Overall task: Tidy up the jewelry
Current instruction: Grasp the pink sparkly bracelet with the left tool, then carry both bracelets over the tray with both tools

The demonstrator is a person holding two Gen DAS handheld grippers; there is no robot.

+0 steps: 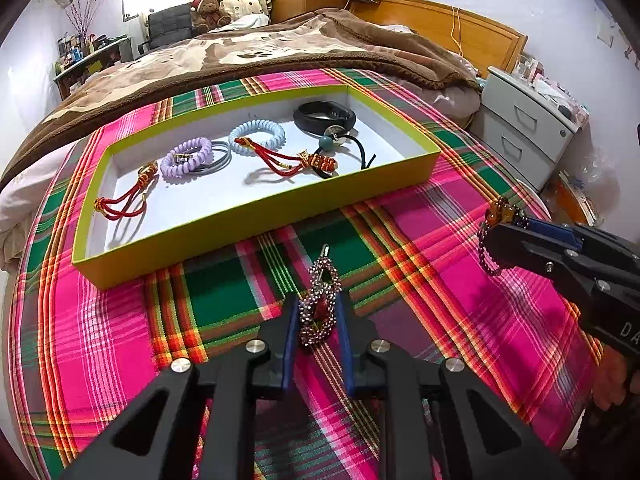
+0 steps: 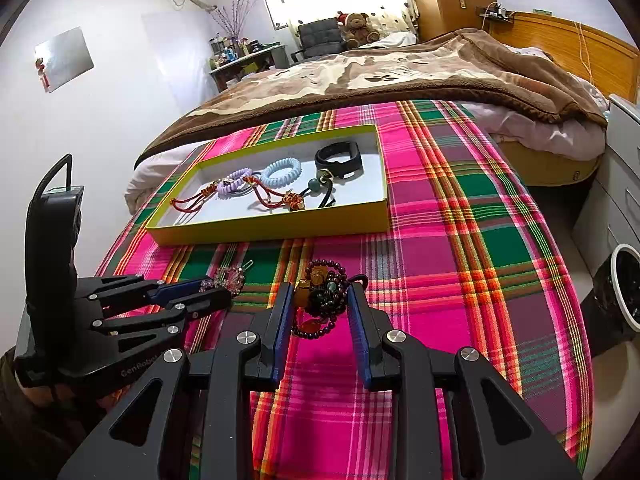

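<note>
A yellow-green tray (image 1: 256, 216) (image 2: 276, 228) sits on the plaid cloth and holds red cord bracelets (image 1: 120, 204), a purple coil tie (image 1: 186, 157), a blue coil tie (image 1: 258, 136) and a black band (image 1: 324, 116). My left gripper (image 1: 318, 312) (image 2: 208, 292) is shut on a beaded hair clip (image 1: 320, 300) (image 2: 228, 278) just in front of the tray. My right gripper (image 2: 320, 300) (image 1: 496, 228) is shut on a dark bead bracelet (image 2: 326, 298) (image 1: 490, 240), to the right of the left one.
The plaid cloth (image 1: 440, 260) covers a round surface whose edge drops off at the right. A bed with a brown blanket (image 1: 280, 48) lies behind the tray. A grey drawer unit (image 1: 528, 128) stands at the right.
</note>
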